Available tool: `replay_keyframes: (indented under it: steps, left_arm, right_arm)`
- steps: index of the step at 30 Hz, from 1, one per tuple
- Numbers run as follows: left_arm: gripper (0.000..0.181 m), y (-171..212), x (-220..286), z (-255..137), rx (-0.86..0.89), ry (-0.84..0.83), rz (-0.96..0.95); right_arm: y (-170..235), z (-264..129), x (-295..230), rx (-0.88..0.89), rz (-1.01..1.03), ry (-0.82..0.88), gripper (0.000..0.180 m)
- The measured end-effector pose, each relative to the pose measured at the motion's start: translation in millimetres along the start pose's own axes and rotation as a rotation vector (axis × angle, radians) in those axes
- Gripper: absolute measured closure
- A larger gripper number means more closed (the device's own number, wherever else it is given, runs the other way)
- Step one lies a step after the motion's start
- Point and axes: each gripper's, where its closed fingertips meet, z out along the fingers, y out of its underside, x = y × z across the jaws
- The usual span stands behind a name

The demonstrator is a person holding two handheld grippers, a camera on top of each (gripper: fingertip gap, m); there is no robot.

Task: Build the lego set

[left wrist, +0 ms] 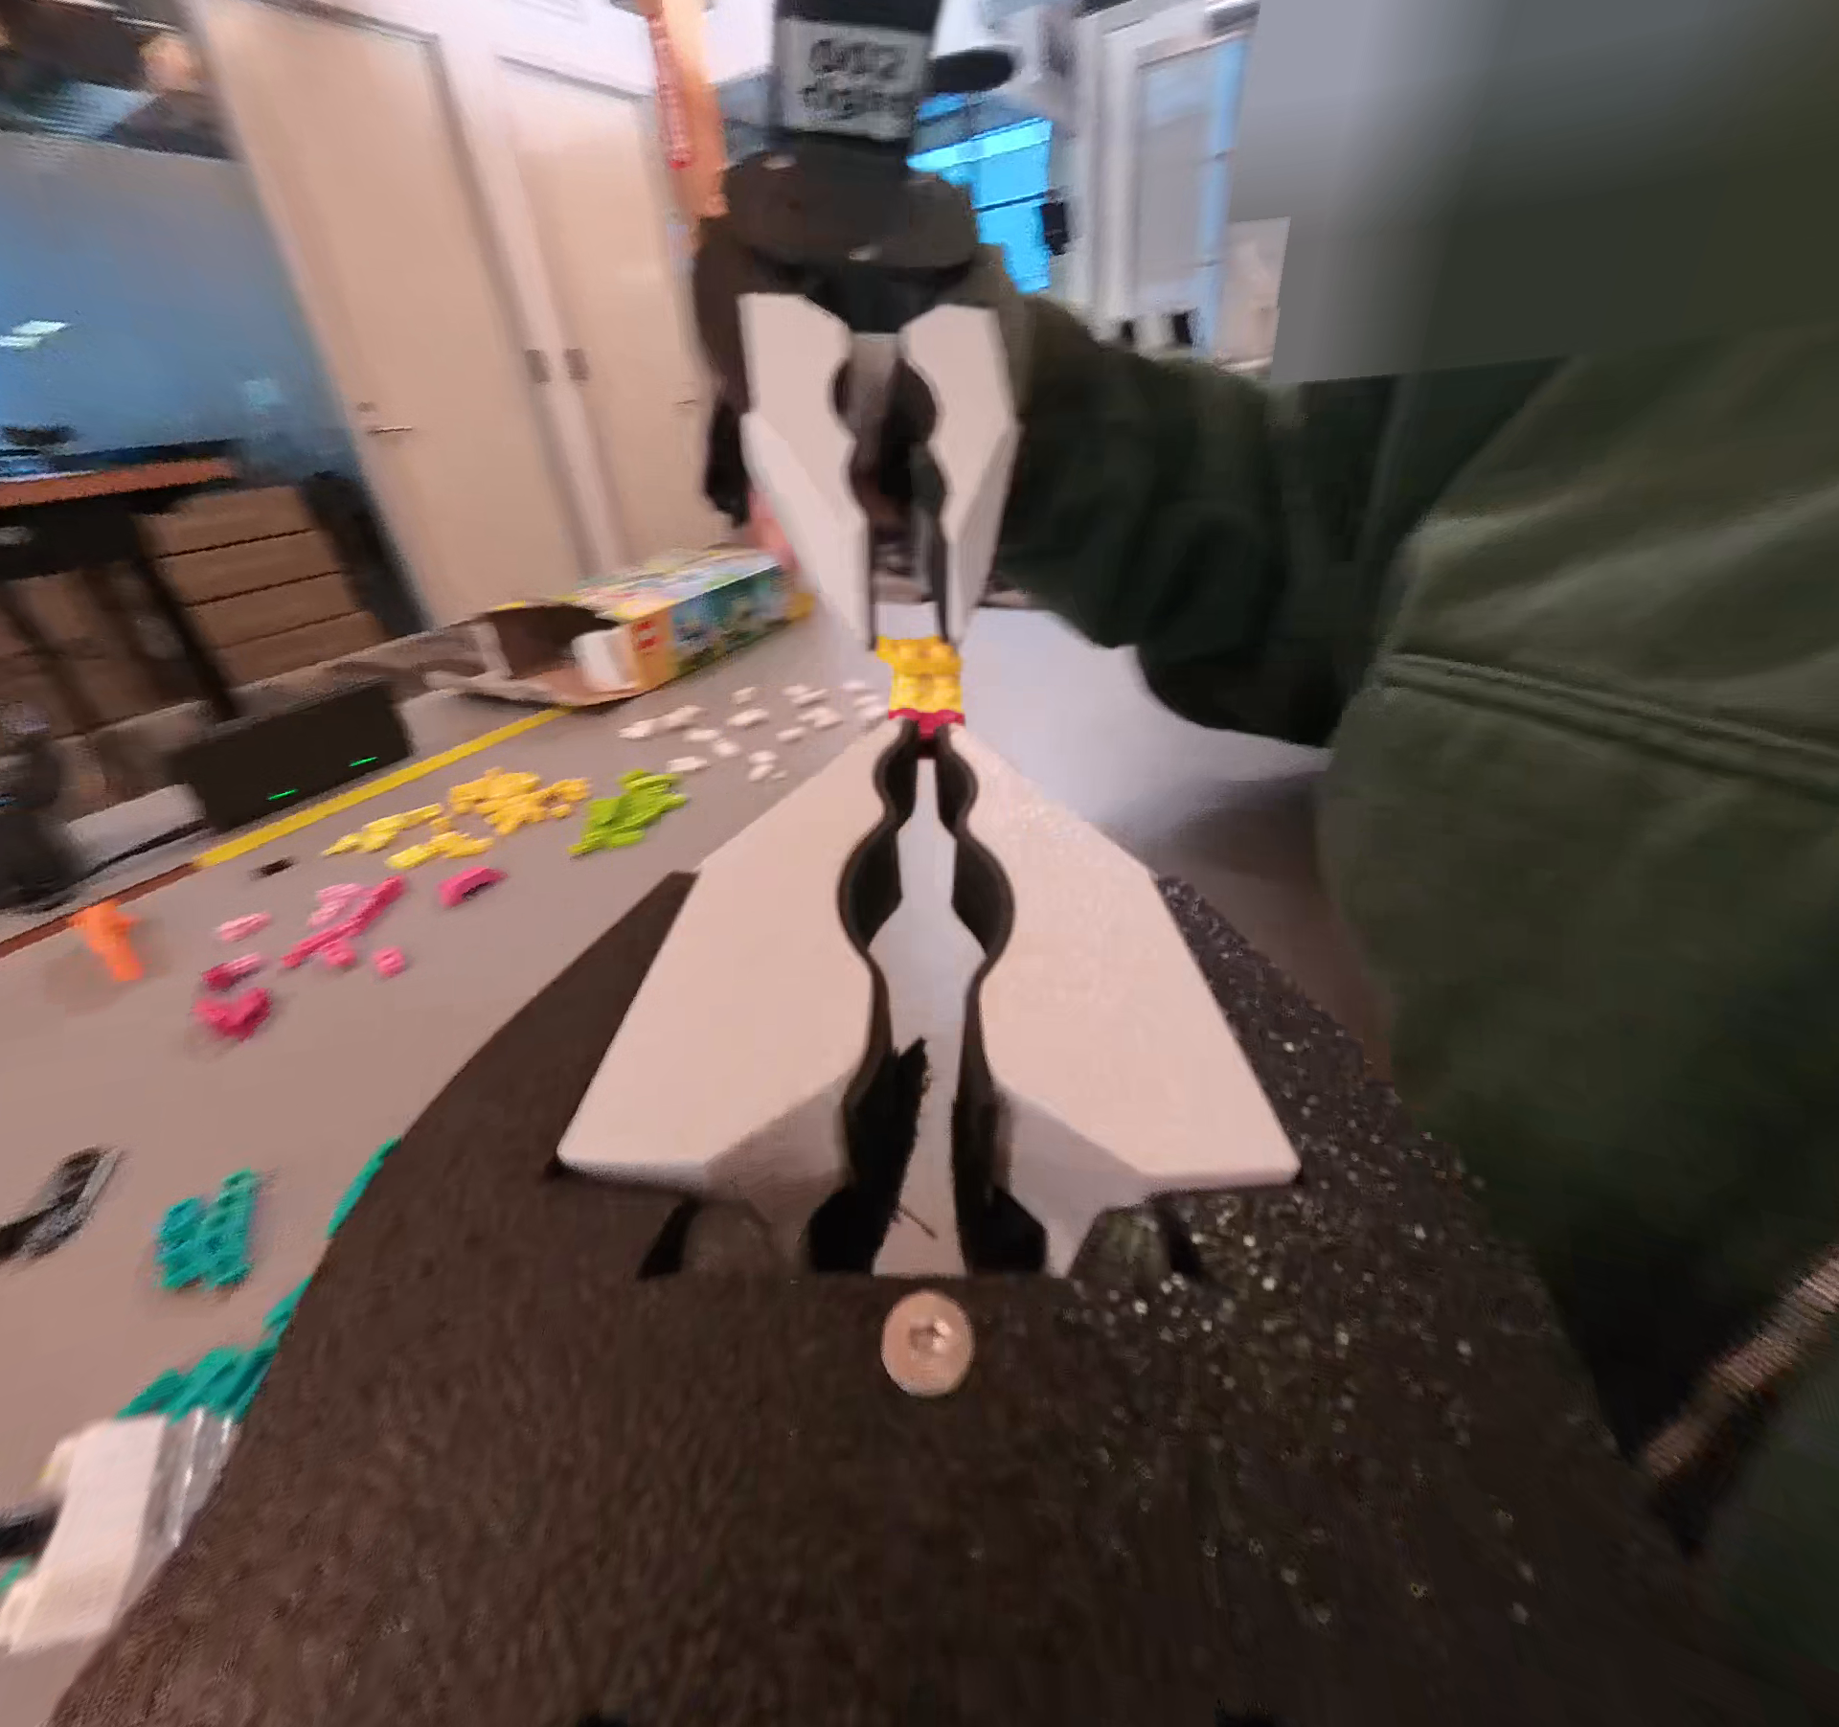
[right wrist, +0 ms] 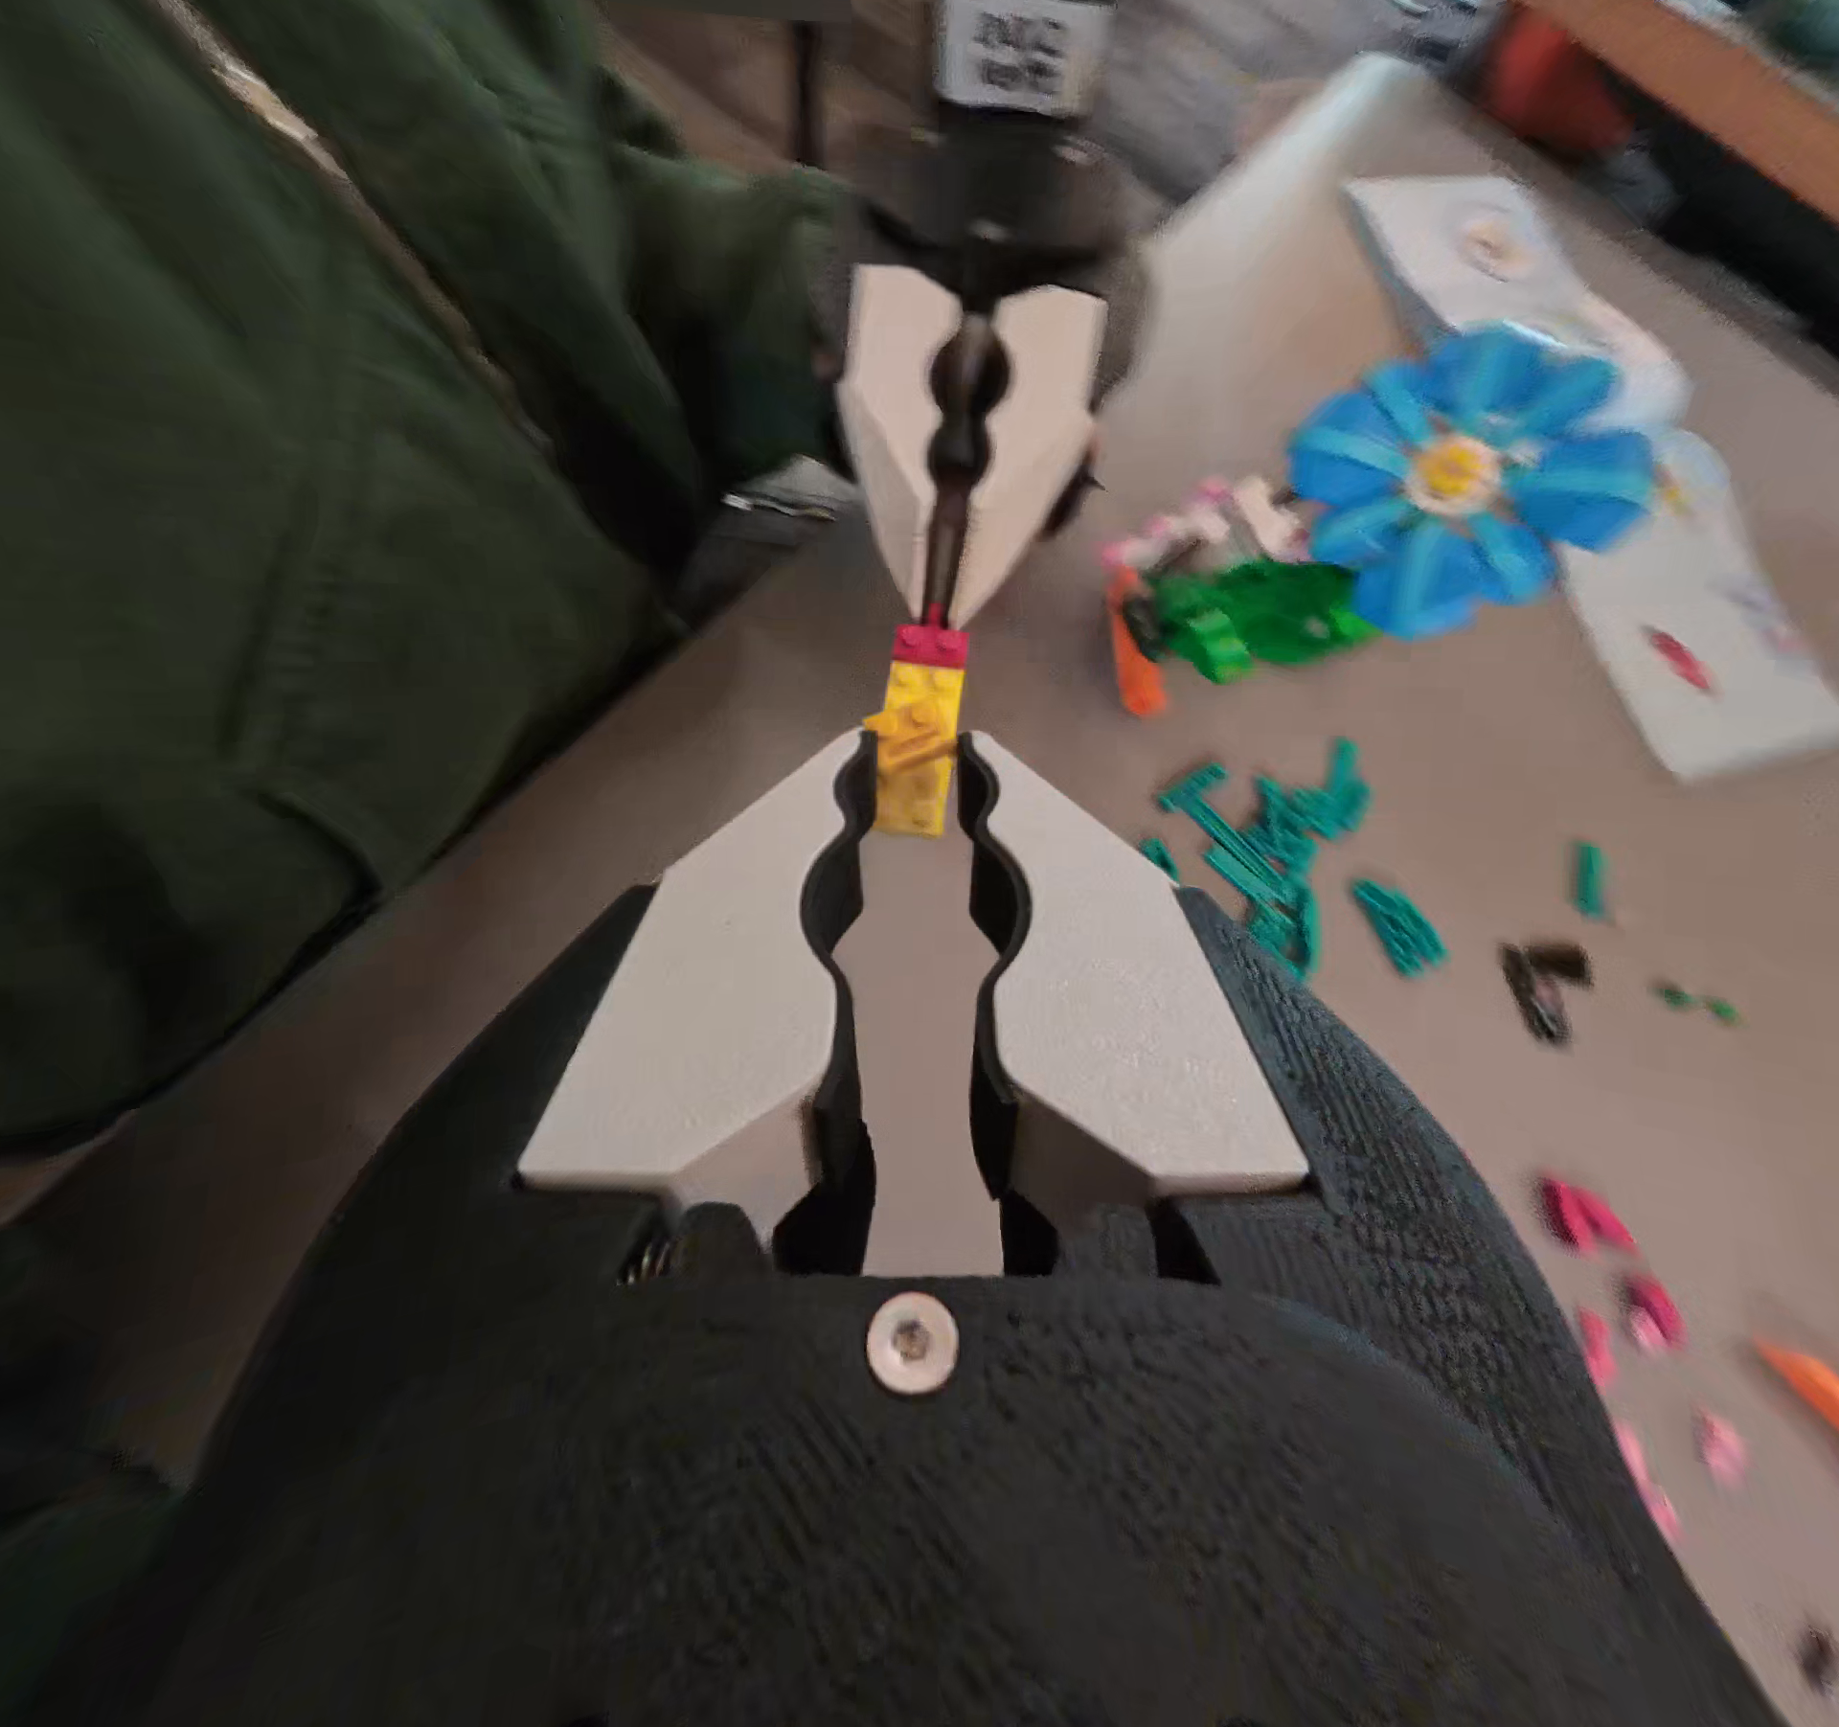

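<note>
Small yellow-and-red lego assembly pinched at yellow end by right gripper, red end clamped by left gripper, above grey table

The small brick assembly sits between two facing claws, above the table strewn with loose bricks.

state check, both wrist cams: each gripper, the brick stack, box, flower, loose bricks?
left gripper: shut on the stack's red end
right gripper: shut on the stack's yellow end
brick stack: yellow with a red end, held off the table between both grippers
box: open, lying on its side
blue flower: assembled, lying on the table
loose bricks: sorted by colour
</note>
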Motion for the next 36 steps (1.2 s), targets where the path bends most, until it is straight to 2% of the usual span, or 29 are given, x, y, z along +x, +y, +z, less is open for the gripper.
replay_keyframes:
  steps: [1,2,6,9,18,21,27,36]
  left_arm:
    - [0.18,-4.1,2.6,-4.2,0.013,0.053,-0.031]
    - [0.18,-6.5,3.8,-8.0,0.017,0.095,-0.056]
    - [0.18,-21.6,5.2,-21.5,0.088,0.2,-0.133]
    - [0.18,-16.6,-4.2,-24.0,0.05,0.137,-0.119]
    - [0.18,26.4,-18.7,-12.2,-0.156,-0.015,-0.089]
    - [0.18,39.9,-28.5,-7.5,-0.207,-0.143,-0.073]
    - [0.18,48.5,-62.4,-15.5,-0.2,-0.536,-0.008]
    - [0.18,41.9,-75.7,-18.5,-0.115,-0.681,0.023]
  right_arm:
    - [-6.5,-0.6,-2.0,0.018,-0.016,-0.061,0.165]
    - [-13.5,-1.0,-4.5,0.038,-0.034,-0.123,0.178]
    - [-36.0,2.9,-6.3,0.076,-0.056,-0.291,0.18]
    - [-30.7,9.0,5.8,0.016,-0.049,-0.279,0.179]
    - [10.9,23.2,24.3,0.006,0.091,-0.19,0.18]
    - [23.3,27.8,36.2,0.004,0.179,-0.09,0.18]
    - [40.2,35.6,58.9,0.069,0.393,0.201,0.18]
    - [31.9,19.5,90.8,0.392,0.684,0.616,0.18]
